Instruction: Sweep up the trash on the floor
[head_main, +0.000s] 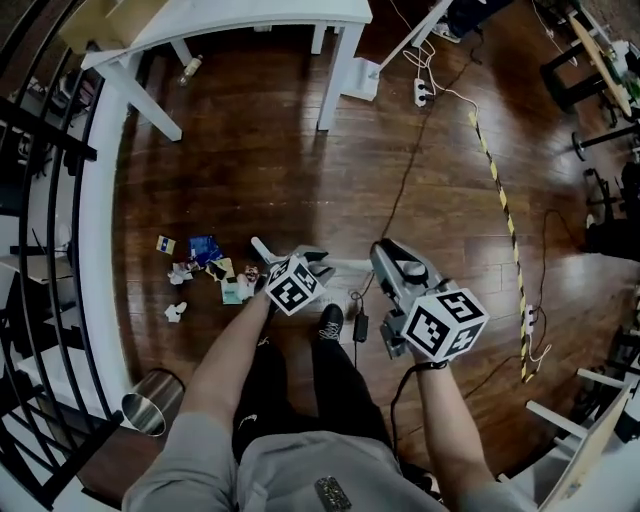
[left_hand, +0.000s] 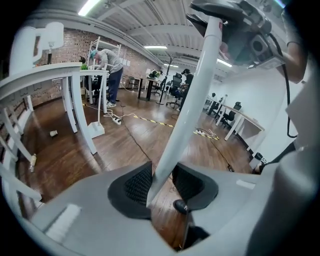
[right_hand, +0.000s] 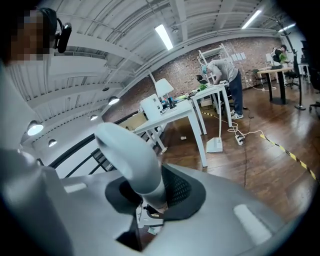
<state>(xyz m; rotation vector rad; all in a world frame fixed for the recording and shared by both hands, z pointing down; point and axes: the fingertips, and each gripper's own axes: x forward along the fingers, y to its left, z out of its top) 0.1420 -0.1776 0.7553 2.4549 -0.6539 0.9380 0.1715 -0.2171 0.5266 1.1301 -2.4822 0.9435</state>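
The left gripper has its fingers clenched on the straight shaft of a white broom handle. The right gripper, just to its right, is clenched around the same handle's curved top end. The trash, a loose scatter of paper scraps and wrappers, lies on the wooden floor just left of the left gripper. A metal bin stands nearer, at the left.

You stand on a dark wood floor. A white table sits far ahead, a black railing curves along the left, and striped tape runs down the right. Strip lights hang above the far brick wall.
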